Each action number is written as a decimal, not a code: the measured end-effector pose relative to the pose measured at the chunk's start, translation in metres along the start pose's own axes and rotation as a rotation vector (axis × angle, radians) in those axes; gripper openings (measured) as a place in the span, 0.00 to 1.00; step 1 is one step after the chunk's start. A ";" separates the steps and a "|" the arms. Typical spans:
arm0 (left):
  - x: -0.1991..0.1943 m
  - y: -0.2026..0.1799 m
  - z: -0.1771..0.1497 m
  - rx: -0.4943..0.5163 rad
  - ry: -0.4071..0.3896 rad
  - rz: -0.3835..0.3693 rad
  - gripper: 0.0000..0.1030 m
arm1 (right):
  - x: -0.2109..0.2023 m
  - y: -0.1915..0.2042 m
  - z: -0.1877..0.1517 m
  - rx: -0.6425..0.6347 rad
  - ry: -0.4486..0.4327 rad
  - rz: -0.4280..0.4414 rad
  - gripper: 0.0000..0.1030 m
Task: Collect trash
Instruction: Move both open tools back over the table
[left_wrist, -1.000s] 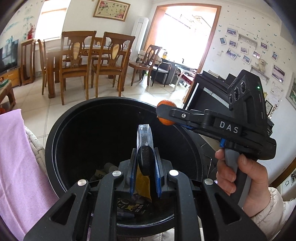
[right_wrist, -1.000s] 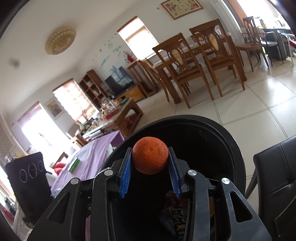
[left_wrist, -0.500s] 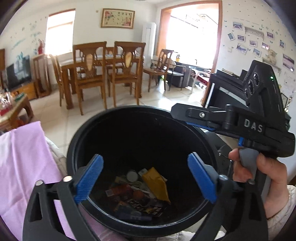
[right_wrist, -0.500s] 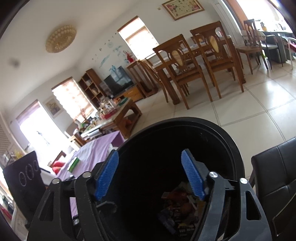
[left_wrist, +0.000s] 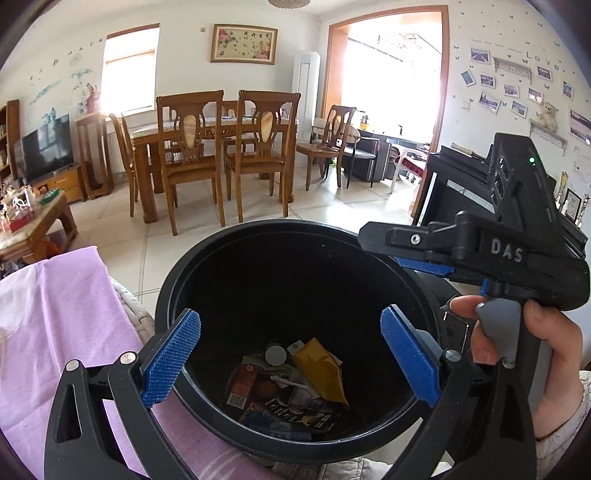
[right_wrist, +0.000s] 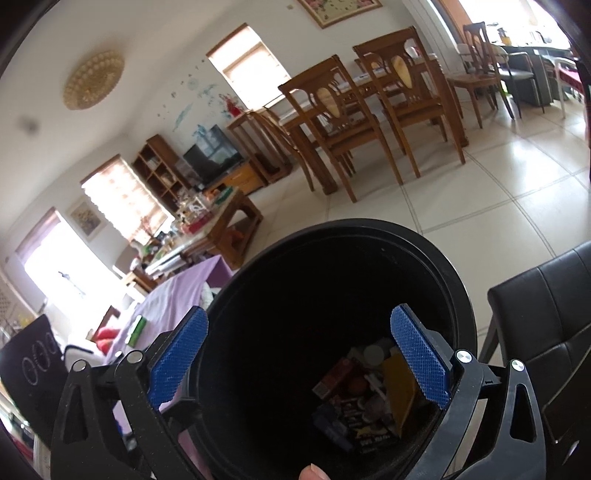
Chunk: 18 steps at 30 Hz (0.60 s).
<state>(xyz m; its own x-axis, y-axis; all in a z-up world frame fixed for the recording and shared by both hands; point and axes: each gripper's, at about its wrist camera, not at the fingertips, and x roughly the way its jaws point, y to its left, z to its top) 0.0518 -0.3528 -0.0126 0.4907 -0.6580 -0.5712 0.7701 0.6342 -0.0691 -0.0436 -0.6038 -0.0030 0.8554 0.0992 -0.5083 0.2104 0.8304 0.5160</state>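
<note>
1. Over the mouth of the black bin (left_wrist: 236, 254), both grippers point forward and down, so whatever leaves them falls inside rather than onto the floor.

2. The left gripper (left_wrist: 290, 356) has its jaws spreading to full width; nothing lies between the blue pads (left_wrist: 171, 356), only the dark well of the bin below them.

3. The right gripper (right_wrist: 299, 360) is likewise opening wide, with an empty gap. From the left wrist view it is seen side-on at the bin's right edge, held by a hand (left_wrist: 532, 354) on its grey trigger.

4. The trash sits at the bottom of the bin: a yellow wrapper (left_wrist: 325, 371), a round grey cap (left_wrist: 275, 355), a red carton (left_wrist: 245, 384) and printed dark packets (left_wrist: 295, 415), heaped towards the near wall. A small orange-red round thing (right_wrist: 357, 385) shows among them in the right wrist view; I cannot tell for certain what it is.

5. The bin stands just beside a purple cloth (left_wrist: 55, 325), close to the person, which keeps each drop short.

6. My reading: both releases look complete, and the next step would be to lift clear of the rim and look for more litter, perhaps on the cluttered coffee table (right_wrist: 221, 225) well apart from the bin.
</note>
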 end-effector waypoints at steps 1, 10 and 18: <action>-0.002 0.002 0.001 -0.001 -0.003 0.000 0.95 | 0.000 0.000 -0.001 -0.003 -0.002 -0.008 0.95; -0.028 0.041 -0.001 -0.047 -0.031 0.031 0.95 | 0.013 0.027 -0.004 -0.030 0.010 -0.038 0.95; -0.065 0.116 -0.008 -0.169 -0.065 0.123 0.95 | 0.050 0.087 -0.013 -0.115 0.055 -0.010 0.95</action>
<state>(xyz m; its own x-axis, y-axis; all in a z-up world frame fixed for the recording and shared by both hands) 0.1058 -0.2329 0.0099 0.6064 -0.5924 -0.5303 0.6258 0.7671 -0.1413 0.0119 -0.5197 0.0077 0.8254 0.1177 -0.5521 0.1605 0.8888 0.4293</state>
